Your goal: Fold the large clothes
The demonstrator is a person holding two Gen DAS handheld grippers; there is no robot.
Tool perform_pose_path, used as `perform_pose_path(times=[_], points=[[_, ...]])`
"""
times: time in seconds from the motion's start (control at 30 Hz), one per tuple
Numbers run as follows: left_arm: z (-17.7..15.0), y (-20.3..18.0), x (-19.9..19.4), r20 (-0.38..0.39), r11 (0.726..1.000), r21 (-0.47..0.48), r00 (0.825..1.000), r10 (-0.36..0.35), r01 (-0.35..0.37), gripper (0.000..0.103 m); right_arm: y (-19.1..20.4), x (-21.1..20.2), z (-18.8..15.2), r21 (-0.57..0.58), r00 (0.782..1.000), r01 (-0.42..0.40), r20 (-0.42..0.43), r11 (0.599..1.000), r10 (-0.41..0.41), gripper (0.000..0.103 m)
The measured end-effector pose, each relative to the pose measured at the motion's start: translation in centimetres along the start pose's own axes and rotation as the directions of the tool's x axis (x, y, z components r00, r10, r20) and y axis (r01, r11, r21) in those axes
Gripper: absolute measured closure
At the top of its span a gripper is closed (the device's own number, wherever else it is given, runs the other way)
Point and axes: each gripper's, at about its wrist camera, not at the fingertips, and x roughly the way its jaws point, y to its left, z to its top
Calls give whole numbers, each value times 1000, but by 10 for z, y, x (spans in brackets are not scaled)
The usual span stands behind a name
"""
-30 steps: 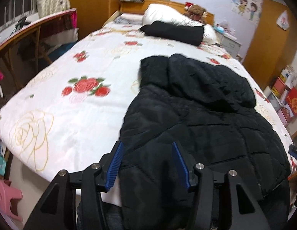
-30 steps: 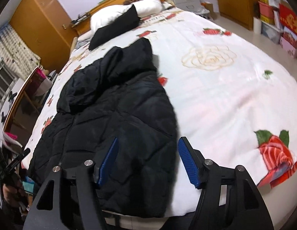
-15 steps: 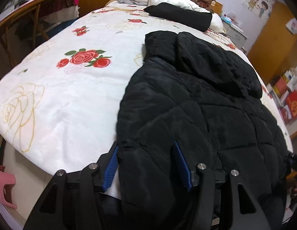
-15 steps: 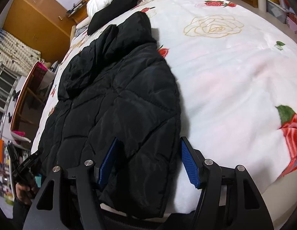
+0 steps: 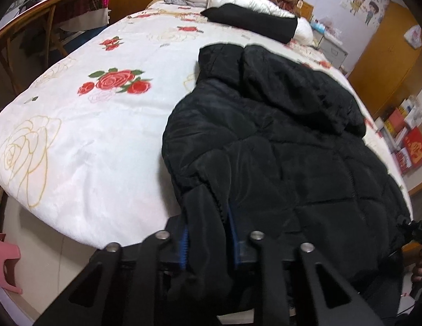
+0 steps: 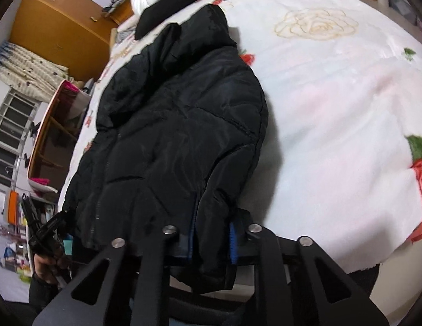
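Closing on the black jacket's [image 5: 279,149] hem — left gripper [image 5: 208,233] and right gripper [image 6: 211,233] — fabric pinched between each.

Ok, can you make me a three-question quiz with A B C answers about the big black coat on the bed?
1. Where does the black coat lie?
A. on the flowered bedspread
B. on the pink stool
C. on the wardrobe

2. What colour are the pads on the left gripper?
A. red
B. blue
C. yellow

3. What is between the fingers of the right gripper?
A. nothing
B. the white pillow
C. the coat's bottom edge

Answers:
1 A, the coat is spread over the rose-printed bedspread.
2 B, blue strips show on either side of the pinched fabric.
3 C, black fabric fills the gap as the jaws are closing; the left gripper's jaws are closing on the hem likewise.
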Motion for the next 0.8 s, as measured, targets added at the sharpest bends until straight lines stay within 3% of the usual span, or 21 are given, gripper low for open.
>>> perform_pose_path(times=[0.33,0.8], points=[[37,11,-46,159,988,-84,980,-115,130,88,14,-38,16,7,982,-117,147,993,115,91],[89,16,-61,270,966,-128,945,-185,225,89,34,-61,65,22,941,-201,282,979,187,91]])
